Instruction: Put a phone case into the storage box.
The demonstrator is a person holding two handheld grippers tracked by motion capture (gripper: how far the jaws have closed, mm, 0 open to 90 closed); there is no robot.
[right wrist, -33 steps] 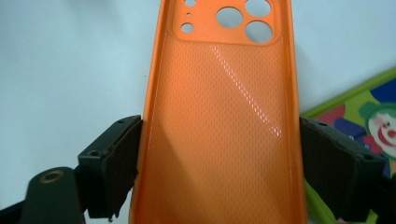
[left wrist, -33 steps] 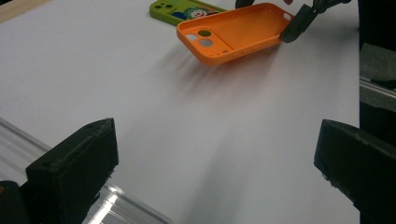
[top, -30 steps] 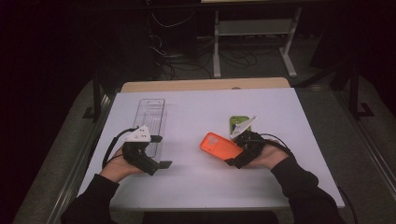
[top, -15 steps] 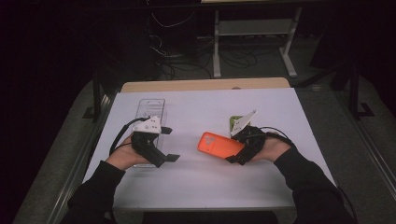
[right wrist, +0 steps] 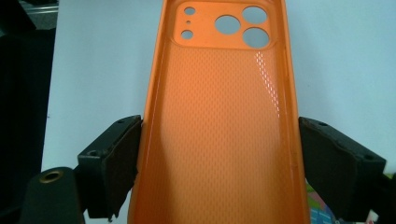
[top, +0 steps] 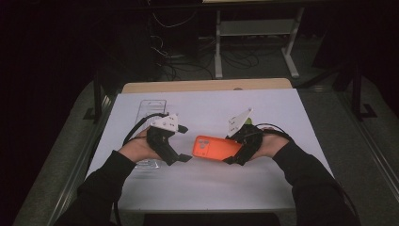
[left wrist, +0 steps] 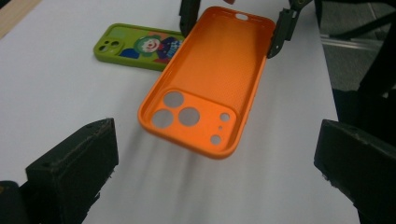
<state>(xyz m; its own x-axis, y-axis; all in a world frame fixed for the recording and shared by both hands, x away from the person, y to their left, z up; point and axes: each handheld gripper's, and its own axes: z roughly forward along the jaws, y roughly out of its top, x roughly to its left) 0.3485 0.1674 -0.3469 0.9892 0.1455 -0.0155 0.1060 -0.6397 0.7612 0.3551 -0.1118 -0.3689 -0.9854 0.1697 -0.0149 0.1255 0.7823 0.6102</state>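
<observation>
White paper is covering the tabletop [top: 282,188], with a dark room full of cables and a metal frame lying beyond its far edge. Over the middle of the sheet, the right gripper [top: 229,151] is holding an orange soft-plastic phone case with a camera cut-out [top: 214,148] clear of the surface, its jaws standing wide and pressing on the case's two long sides near the end away from the cut-out. In the right gripper view the inside is showing a fine dimpled texture and thin walls, so the case is probably going to feel very light and bendy (likely to bow or twist if squeezed hard). The long rims look like the sound place to take it; the free camera end [left wrist: 189,122] is what the left gripper [top: 181,157] is facing, jaws wide apart and holding nothing.

Toward the far right of the paper a green phone case printed with a clown figure [left wrist: 139,46] is lying flat. A clear plastic tray [top: 151,109] is sitting near the left edge.

Compared with a second ago, the left gripper is now off the tray and much nearer the orange case, which has stayed in the right gripper's hold.
</observation>
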